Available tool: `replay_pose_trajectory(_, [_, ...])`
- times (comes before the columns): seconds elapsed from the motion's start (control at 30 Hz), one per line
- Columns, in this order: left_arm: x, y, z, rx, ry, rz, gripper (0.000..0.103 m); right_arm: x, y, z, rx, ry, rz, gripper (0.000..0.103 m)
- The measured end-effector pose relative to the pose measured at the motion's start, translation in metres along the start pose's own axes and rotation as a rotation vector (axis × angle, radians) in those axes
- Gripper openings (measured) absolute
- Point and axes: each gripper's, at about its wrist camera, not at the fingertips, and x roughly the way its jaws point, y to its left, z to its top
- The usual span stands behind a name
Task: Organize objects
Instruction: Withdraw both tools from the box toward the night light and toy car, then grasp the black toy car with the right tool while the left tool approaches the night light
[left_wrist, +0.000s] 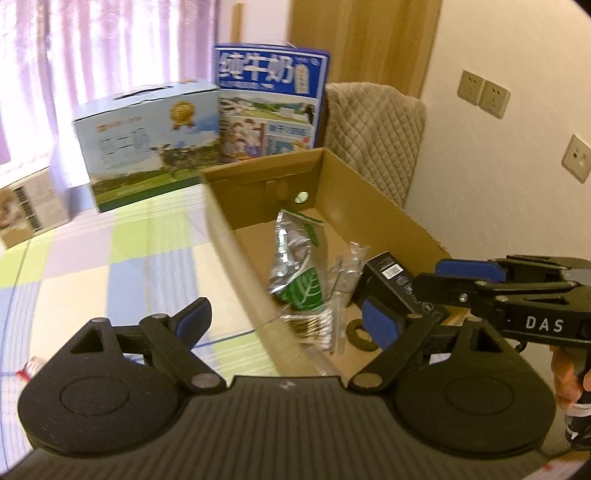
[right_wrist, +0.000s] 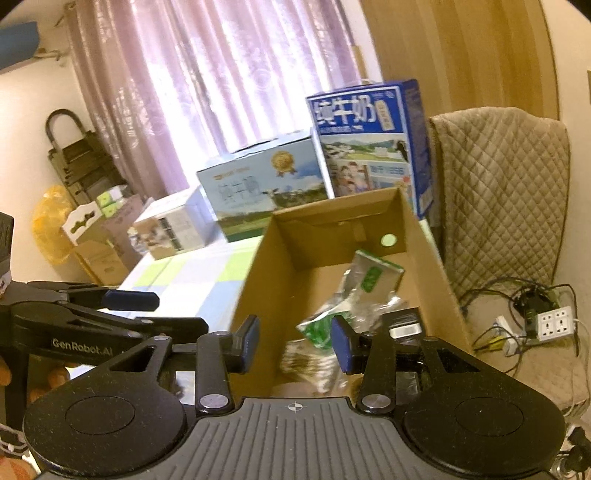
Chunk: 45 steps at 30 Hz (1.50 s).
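Both tools gape, empty: left tool (left_wrist: 284, 325), right tool (right_wrist: 295, 343). Foil pouch (left_wrist: 295, 254) in cardboard box (left_wrist: 369, 192): light, crinkly, slippery; pinch sealed edge

Pale purple pleated curtains (right_wrist: 207, 92), backlit by daylight. Cream wall with beige sockets (left_wrist: 484, 94). Light wood door panel (right_wrist: 461, 55). Chair under beige quilted cover (right_wrist: 498, 192). Table in green, blue and cream checked cloth (left_wrist: 110, 258). White power strip (right_wrist: 556, 323) among tangled cables.

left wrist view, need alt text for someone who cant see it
An open cardboard box on a checked tablecloth holds a green foil packet, cotton swabs and a small black box. Both grippers, left and right, hover open.
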Motion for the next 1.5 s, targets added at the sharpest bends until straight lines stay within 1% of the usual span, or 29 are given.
replay_pose_trajectory(0.07, [-0.012,0.009,-0.007,-0.021,-0.009,0.019,0.09,-0.001,0.012,-0.005,-0.009,0.007,0.021,0.042])
replay_pose_trajectory(0.23, [-0.035,0.032,-0.027,-0.07,-0.009,0.071,0.091,0.0,0.043,-0.022,-0.038,0.041,0.073,0.046])
replay_pose_trajectory(0.43, [-0.046,0.059,-0.06,-0.141,0.046,0.121,0.091,0.012,0.075,-0.045,-0.061,0.107,0.12,0.049])
replay_pose_trajectory(0.6, [-0.052,0.079,-0.091,-0.189,0.096,0.143,0.091,0.025,0.095,-0.064,-0.076,0.161,0.145,0.051])
replay_pose_trajectory(0.83, [-0.056,0.101,-0.12,-0.225,0.145,0.175,0.091,0.047,0.115,-0.084,-0.083,0.234,0.142,0.052])
replay_pose_trajectory(1.17, [-0.057,0.134,-0.139,-0.255,0.178,0.225,0.091,0.081,0.137,-0.102,-0.083,0.305,0.109,0.053])
replay_pose_trajectory(1.3, [-0.054,0.149,-0.146,-0.257,0.196,0.244,0.091,0.096,0.147,-0.106,-0.097,0.318,0.103,0.053])
replay_pose_trajectory(1.5, [-0.046,0.17,-0.153,-0.259,0.224,0.253,0.091,0.123,0.161,-0.11,-0.11,0.328,0.085,0.053])
